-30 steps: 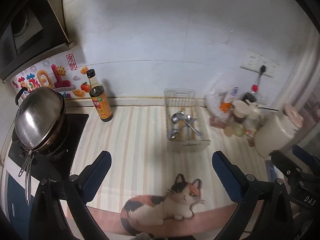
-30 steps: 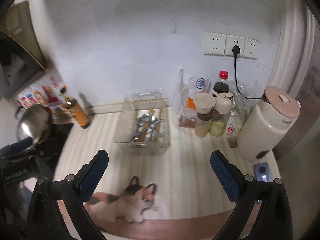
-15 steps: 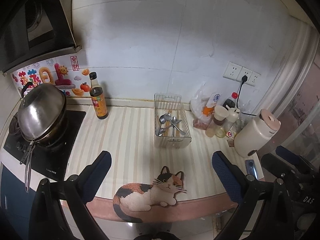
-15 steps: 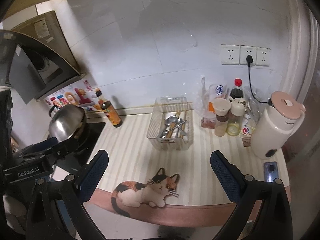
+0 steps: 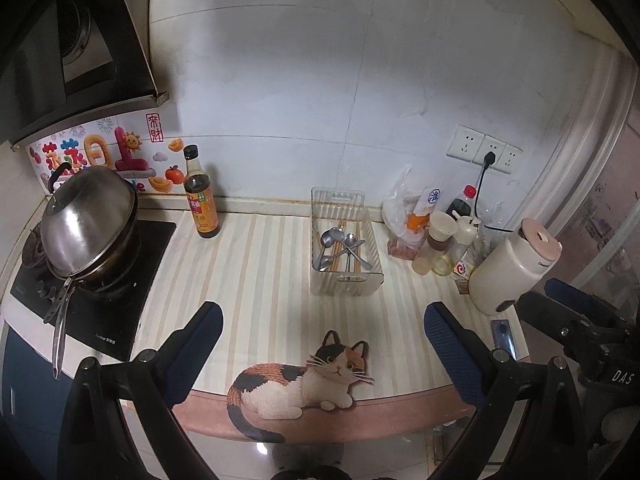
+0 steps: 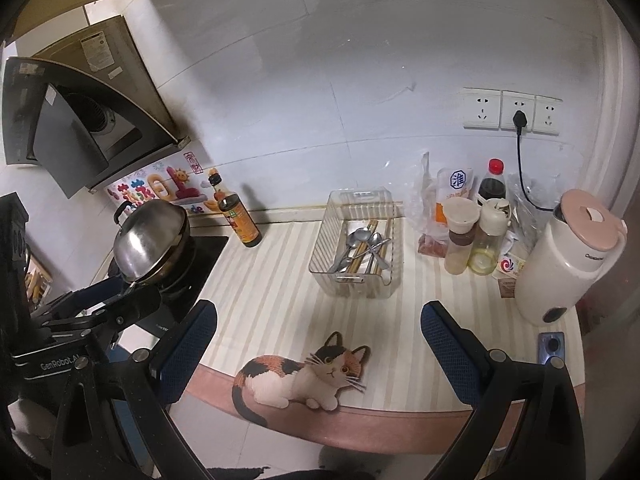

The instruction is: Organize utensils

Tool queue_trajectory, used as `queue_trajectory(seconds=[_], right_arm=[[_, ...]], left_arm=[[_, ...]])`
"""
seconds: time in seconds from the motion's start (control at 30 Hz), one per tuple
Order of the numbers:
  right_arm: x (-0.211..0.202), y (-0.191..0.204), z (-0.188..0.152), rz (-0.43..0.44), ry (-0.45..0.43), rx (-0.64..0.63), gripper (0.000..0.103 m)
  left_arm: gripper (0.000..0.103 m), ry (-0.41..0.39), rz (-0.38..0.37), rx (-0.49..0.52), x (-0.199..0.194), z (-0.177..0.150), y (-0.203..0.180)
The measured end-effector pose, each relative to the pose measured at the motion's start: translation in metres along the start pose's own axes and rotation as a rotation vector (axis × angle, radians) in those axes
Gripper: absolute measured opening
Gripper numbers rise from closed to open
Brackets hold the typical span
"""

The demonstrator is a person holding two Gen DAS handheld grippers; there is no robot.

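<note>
Both grippers hang back off the front edge of the counter [image 5: 256, 264], above the floor, with nothing between their fingers: the left gripper [image 5: 320, 328] has its blue pads spread wide, and the right gripper [image 6: 318, 326] is spread just as wide. The utensils sit in the clear bin [image 6: 356, 248], which stands toward the back of the counter near the wall, between the sauce bottle [image 6: 240, 216] on the stove side and the jars [image 6: 468, 236] and kettle [image 6: 568, 256] at the right end. Inside, the spoons [image 6: 360, 240] lie crossed over the chopsticks [image 6: 362, 254], all touching in one loose heap, so whether more sorting is wanted is hard to judge; the pile looks gathered but not aligned. If another pick is meant, the sensible move is to bring one gripper forward over the bare striped surface, come down into the bin from above, and close across a single handle, not the overlapped bowls, where thin polished metal is likely to slip or drag a neighbour along. The bin looks light and may slide, so the other gripper could steady its near wall. Keep clear of the jars just beside the bin's right wall.
</note>
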State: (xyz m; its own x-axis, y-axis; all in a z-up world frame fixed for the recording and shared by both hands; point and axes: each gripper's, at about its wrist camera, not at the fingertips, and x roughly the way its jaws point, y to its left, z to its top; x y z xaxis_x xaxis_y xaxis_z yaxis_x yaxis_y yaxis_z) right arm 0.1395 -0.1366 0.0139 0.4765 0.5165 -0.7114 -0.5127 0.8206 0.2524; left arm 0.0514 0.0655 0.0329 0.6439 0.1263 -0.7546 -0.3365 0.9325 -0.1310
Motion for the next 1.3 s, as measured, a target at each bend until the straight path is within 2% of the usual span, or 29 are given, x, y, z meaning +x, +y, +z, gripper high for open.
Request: queue_trajectory(seconds=[1.3], right_arm=[[0.018,-0.009,0.007,0.032,0.059,-0.037,0.103]], left_arm=[[0.103,0.006,-0.010,0.011,0.004,0.001,-0.001]])
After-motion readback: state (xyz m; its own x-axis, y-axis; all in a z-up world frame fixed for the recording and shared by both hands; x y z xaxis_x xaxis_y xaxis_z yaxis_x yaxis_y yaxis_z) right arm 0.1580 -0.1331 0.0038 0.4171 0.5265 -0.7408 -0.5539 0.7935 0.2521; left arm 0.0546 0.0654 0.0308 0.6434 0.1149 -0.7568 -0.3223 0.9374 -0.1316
